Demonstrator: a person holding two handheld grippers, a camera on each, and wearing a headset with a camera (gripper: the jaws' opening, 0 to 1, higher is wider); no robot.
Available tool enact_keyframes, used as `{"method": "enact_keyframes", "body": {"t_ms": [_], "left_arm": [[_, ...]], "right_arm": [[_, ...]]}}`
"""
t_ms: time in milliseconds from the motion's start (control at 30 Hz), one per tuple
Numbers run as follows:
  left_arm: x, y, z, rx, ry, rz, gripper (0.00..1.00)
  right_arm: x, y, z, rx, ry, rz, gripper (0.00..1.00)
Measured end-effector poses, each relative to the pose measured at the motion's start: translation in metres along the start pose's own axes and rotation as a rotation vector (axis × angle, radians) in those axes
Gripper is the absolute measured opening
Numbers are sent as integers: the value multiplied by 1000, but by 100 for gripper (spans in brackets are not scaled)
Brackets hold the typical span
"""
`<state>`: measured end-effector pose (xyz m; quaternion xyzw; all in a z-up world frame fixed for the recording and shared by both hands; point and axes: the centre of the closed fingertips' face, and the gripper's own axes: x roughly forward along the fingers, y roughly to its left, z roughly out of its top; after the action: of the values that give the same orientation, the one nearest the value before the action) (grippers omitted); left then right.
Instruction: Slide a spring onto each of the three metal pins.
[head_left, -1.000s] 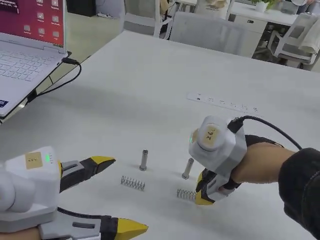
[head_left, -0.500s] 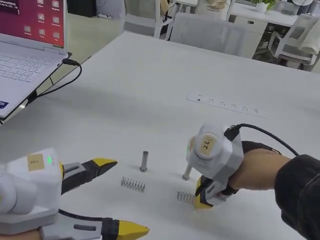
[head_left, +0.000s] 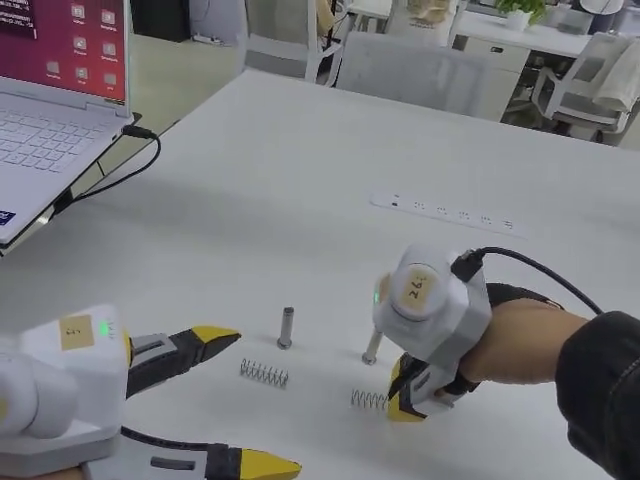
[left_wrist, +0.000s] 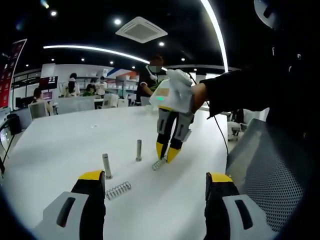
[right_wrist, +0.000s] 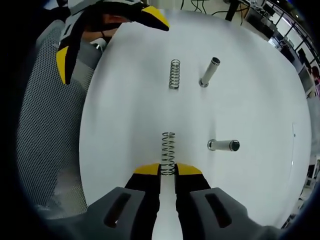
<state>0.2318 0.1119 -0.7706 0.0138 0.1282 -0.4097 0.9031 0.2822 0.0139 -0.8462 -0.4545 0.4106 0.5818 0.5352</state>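
Note:
Two metal pins (head_left: 286, 327) (head_left: 373, 345) stand upright on the white table (head_left: 300, 200). One spring (head_left: 264, 374) lies loose in front of the left pin. A second spring (head_left: 368, 400) lies flat by the right pin, and my right gripper (head_left: 405, 400) is shut on its end. In the right gripper view that spring (right_wrist: 168, 150) runs straight out from my right gripper (right_wrist: 167, 170), with the pins (right_wrist: 223, 145) (right_wrist: 209, 72) to its right. My left gripper (head_left: 240, 400) waits open near the front edge. In its own view, my left gripper (left_wrist: 155, 180) has nothing between the jaws.
An open laptop (head_left: 50, 100) sits at the far left with a black cable (head_left: 120, 165) trailing from it. A white power strip (head_left: 445, 212) lies beyond the pins. Chairs (head_left: 420, 70) stand past the table's far edge.
The right gripper has settled slightly lower and leftward over the spring's end. The left gripper has hardly moved. The slight overall shift is the head camera's.

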Motion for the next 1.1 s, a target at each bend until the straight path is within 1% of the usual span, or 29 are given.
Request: {"method": "enact_keyframes", "body": {"t_ms": [133,267,333,433,567,633,800,867,967,1100], "left_arm": [[3,-3,2,7,4,-16,75],[5,-7,2,11,10,-37,71],[7,-9,4,15,11,-49,69],[9,-13,6,18,8,-69,66],[12,-17,6,23,15,-97,59],[13,-20,5,28,23,-111,56],[17,-24,6,32,26,-137,51],[17,-25,7,35,25,-145,48],[19,-30,7,44,31,-173,42],[22,-34,7,56,34,-190,38]], "right_arm": [[-11,7,7,-10,-20,9,8],[-22,13,14,-29,-37,7,8],[-26,16,16,-43,-37,6,8],[-31,23,19,-62,-41,17,8],[-38,32,25,-84,-51,27,8],[-40,33,27,-91,-52,27,8],[-44,37,29,-100,-52,29,8],[-45,40,30,-108,-49,32,8],[-46,43,32,-119,-49,40,8],[-49,47,36,-137,-51,44,8]]}}
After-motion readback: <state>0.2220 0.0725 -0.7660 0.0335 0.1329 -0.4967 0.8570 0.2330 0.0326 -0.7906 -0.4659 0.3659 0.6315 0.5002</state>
